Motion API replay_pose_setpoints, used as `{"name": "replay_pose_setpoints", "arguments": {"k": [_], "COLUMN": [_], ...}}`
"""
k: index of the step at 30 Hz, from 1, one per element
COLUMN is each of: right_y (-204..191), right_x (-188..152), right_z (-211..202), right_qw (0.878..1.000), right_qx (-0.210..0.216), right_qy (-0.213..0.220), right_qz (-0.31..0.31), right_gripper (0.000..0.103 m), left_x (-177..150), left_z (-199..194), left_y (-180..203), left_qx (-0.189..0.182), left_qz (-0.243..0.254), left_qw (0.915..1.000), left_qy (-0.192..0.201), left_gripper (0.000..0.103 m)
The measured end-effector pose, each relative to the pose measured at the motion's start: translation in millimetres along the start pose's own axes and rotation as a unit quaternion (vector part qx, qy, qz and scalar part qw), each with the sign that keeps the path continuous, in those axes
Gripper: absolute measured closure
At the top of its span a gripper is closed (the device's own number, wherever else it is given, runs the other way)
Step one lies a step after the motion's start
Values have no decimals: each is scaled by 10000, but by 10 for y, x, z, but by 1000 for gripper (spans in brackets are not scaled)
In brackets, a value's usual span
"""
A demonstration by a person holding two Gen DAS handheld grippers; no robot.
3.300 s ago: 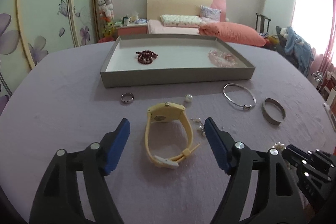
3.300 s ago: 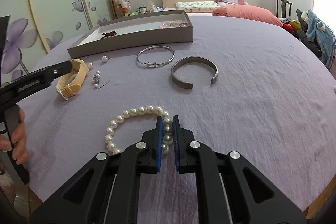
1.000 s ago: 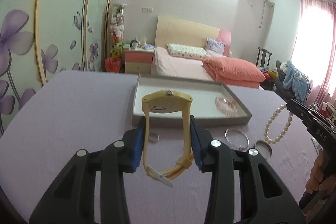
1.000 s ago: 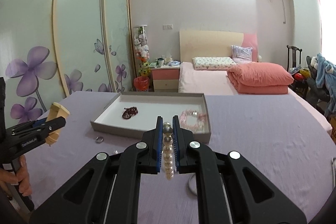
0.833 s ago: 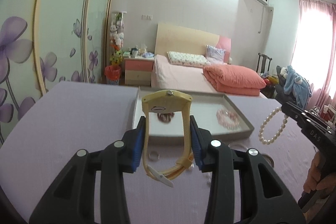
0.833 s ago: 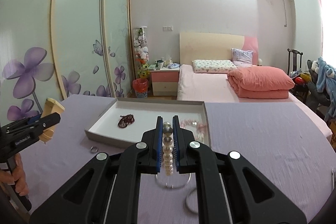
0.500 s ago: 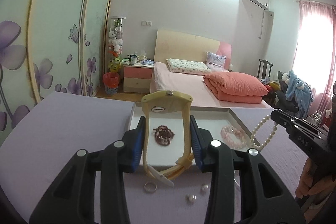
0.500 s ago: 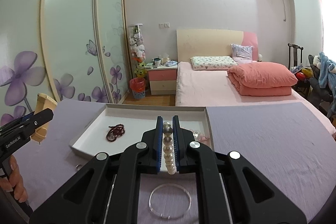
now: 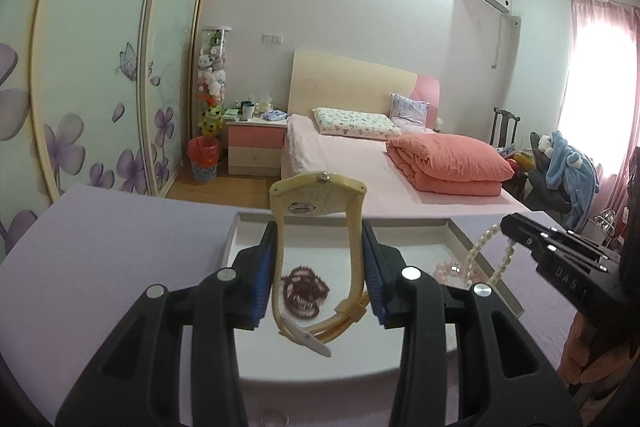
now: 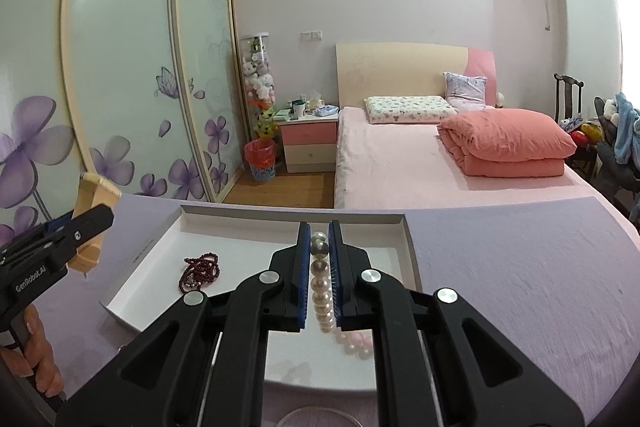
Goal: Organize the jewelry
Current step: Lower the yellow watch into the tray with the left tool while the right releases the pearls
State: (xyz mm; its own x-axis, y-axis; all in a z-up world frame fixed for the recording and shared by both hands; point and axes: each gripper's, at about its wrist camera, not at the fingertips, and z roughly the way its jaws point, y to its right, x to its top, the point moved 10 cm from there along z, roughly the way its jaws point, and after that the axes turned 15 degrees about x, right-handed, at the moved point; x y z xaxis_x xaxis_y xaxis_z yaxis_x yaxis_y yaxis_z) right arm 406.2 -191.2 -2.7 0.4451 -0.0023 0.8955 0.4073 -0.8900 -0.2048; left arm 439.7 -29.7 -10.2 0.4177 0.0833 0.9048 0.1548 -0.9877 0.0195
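My left gripper (image 9: 318,267) is shut on a cream-yellow wristwatch (image 9: 316,203) and holds it upright above the near left part of the white tray (image 9: 236,231). My right gripper (image 10: 319,267) is shut on a white pearl bracelet (image 10: 322,291) that hangs over the tray's right part (image 10: 406,239). The pearl bracelet also shows in the left wrist view (image 9: 486,255), and the watch in the right wrist view (image 10: 94,199). A dark red bead bracelet (image 10: 200,271) and a pink bead bracelet (image 9: 448,269) lie inside the tray.
The tray sits on a table with a lilac cloth (image 10: 520,267). A thin silver bangle (image 10: 308,417) lies on the cloth just before the tray. Behind the table are a bed (image 10: 400,147), a nightstand (image 10: 310,143) and sliding wardrobe doors (image 10: 120,87).
Both grippers took hold of their pieces, lifted them off the cloth and moved forward; both now hang over the tray. In the last half second both came closer to it.
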Motion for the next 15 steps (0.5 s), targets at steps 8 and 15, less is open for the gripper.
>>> {"name": "replay_pose_setpoints", "arguments": {"k": [8,15], "right_y": [82,58], "right_x": [-208,-251], "right_z": [200,251], "right_qw": [9995,9992], "right_qx": [64,115], "right_qy": [-251,-343], "right_qz": [179,157], "right_gripper": [93,93], "left_x": [-167,-306], "left_z": [305,466], "left_y": [34,60], "left_qx": [9,20], "left_qz": [-12,109], "left_qw": [9998,9994], "left_qy": [-197,-343], "left_gripper": [64,63]}}
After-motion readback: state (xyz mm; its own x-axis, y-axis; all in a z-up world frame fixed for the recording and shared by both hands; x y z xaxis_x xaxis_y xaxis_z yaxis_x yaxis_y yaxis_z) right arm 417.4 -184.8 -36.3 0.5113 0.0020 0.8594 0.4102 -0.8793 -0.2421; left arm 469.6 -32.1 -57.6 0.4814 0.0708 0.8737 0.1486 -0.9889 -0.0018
